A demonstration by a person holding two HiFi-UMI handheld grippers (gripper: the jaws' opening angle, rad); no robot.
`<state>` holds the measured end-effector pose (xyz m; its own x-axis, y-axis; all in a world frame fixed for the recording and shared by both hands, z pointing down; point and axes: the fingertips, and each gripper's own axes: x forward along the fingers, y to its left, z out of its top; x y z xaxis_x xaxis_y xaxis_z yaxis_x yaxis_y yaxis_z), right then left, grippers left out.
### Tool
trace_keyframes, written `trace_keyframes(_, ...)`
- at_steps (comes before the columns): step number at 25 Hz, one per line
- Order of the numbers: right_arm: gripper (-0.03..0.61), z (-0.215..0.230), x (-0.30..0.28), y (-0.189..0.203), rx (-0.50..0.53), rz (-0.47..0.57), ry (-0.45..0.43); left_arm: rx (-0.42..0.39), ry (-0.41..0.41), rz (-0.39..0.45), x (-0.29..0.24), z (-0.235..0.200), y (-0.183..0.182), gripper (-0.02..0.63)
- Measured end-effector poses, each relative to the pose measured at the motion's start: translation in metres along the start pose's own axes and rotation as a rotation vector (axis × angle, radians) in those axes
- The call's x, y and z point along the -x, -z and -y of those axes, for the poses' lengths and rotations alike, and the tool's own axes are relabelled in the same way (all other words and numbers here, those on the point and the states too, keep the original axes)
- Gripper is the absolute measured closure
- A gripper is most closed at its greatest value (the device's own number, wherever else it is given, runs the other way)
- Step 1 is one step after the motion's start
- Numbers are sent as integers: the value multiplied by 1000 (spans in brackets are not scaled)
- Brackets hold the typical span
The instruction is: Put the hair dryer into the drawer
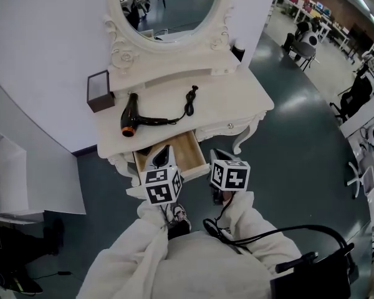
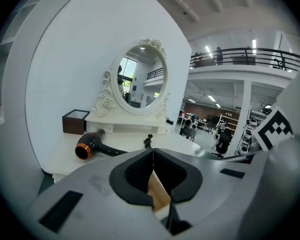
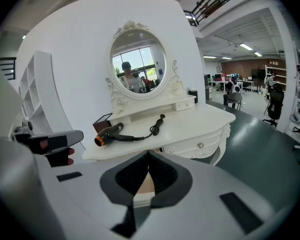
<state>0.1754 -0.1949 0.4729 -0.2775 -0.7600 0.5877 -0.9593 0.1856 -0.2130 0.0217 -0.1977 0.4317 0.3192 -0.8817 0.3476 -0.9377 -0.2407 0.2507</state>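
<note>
Hair dryer (image 1: 130, 114): lies flat on the left part of the worktop (image 1: 230, 98). Its barrel runs front to back, with the orange nozzle near the front edge. The handle points right, and the cord (image 1: 188, 102) trails on toward the middle.

Drawer (image 1: 188, 149): pulled open under the front edge, just right of the nozzle and below it.

Left hand-held gripper (image 1: 163, 156): over the drawer's left side, jaws together, nothing held. It is the nearer one; the dryer lies ahead of it and slightly left.

Right hand-held gripper (image 1: 219, 161): right of the drawer, jaws closed, empty.

Clearance: a brown box (image 1: 100, 91) stands just behind and to the left of the barrel. Bare worktop lies around the handle. In my judgement the loose cord is the likely snag.
</note>
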Motion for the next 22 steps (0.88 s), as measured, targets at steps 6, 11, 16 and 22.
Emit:
trace_keyframes(6, 517, 3, -35, -33, 27, -9, 3, 31, -12, 5, -40, -20, -21, 607)
trace_keyframes(11, 517, 6, -58, -50, 50, -29, 11, 68, -19, 0, -69, -34, -27, 607)
trace_keyframes(16, 517, 12, -76, -48, 50, -65, 21, 104, -23, -41, -90, -43, -15, 607)
trace_keyframes(22, 517, 16, -97, -45, 55, -102, -9, 129, -82, -75, -100, -57, -2, 607)
